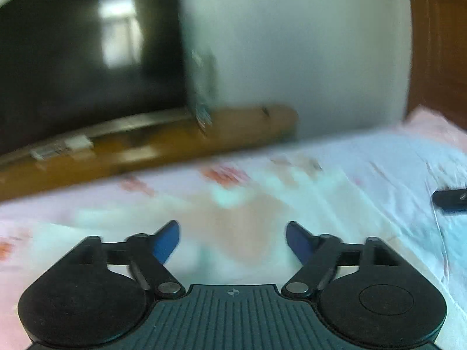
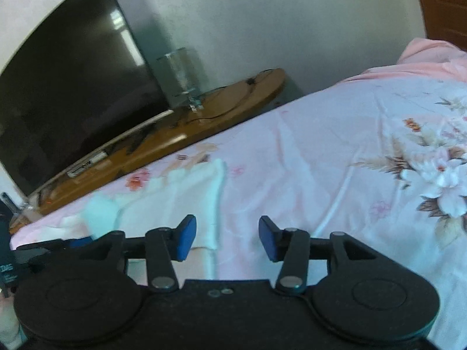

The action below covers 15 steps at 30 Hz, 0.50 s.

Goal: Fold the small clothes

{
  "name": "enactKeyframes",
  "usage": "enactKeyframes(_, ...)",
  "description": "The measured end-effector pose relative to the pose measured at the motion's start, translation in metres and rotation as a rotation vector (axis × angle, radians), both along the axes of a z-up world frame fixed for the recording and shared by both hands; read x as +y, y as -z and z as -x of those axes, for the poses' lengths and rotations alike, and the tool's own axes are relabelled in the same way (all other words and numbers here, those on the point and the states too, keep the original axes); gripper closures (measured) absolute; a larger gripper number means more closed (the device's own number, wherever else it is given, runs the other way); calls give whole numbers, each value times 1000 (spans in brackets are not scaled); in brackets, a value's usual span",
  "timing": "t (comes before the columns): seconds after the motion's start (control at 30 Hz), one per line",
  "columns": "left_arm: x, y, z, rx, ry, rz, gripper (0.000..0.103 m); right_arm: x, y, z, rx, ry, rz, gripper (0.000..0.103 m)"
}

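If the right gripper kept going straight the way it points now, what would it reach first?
Probably the pale garment lying on the floral bedsheet. The right gripper tilts down with open, empty jaws; the cloth's right edge lies just ahead, though depth is uncertain.

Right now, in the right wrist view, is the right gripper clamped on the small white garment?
No, the right gripper stands open with nothing pinched, and the white garment lies flat on the floral bedsheet beyond its fingertips.

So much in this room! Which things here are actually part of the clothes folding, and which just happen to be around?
Part of the job:
- small pale garment lying on the floral bedsheet
- left hand-held gripper, open
- right hand-held gripper, open, nothing between its pads

Just lying about:
- television
- wooden stand under it
- pink pillow
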<state>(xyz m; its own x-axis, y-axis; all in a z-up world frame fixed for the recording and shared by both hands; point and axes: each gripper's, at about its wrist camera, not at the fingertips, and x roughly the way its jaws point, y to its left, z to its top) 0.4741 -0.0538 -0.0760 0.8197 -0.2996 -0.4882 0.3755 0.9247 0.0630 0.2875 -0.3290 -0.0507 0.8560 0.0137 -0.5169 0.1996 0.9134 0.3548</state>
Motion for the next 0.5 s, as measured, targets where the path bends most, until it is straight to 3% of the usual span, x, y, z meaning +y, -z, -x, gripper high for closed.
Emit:
enactKeyframes(0.13,80,1,20,-3,-207,6,22,35,3,-24,-15,-103,-34,55)
enactKeyframes(0.27,147,25,22,130,-372,78,22,61,21,-61,47,-148,-116,56)
enactKeyframes(0.5,179,49,12,205,-393,156,22,66,50,-109,111,-124,-283,61)
